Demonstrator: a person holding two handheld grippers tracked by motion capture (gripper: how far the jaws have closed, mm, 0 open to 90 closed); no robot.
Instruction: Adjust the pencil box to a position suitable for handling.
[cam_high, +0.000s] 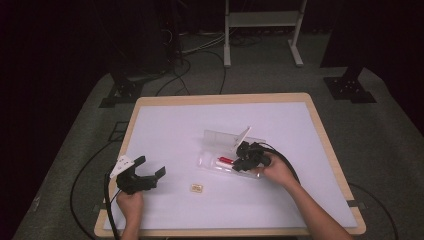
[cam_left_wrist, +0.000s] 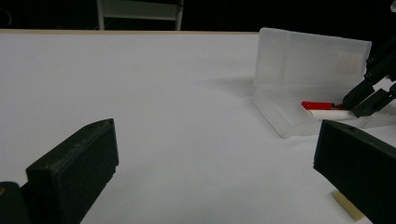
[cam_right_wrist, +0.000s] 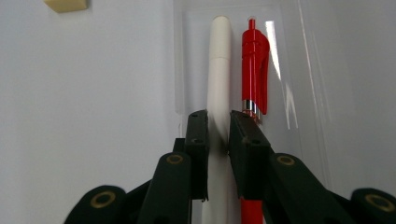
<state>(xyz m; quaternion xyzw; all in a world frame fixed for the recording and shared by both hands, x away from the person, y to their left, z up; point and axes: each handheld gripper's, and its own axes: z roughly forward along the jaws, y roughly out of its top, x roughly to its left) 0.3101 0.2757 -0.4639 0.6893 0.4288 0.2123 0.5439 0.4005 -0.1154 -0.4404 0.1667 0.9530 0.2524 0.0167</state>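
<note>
A clear plastic pen case (cam_high: 212, 161) lies open on the white table, its lid (cam_left_wrist: 308, 60) standing up behind it. In its tray a white pen (cam_right_wrist: 219, 70) and a red pen (cam_right_wrist: 254, 60) rest side by side. My right gripper (cam_right_wrist: 218, 116) reaches into the tray, and its two black jaws press on either side of the white pen's barrel. From the high view, that gripper (cam_high: 239, 162) is at the tray's right end. My left gripper (cam_high: 150, 166) rests at the front left of the table, jaws wide apart (cam_left_wrist: 217, 135) with nothing between them.
A small tan block (cam_high: 196, 188) lies on the table between the two hands, in front of the case. The wooden table edge (cam_high: 220, 98) frames the white surface. Cables and metal stands are on the floor beyond.
</note>
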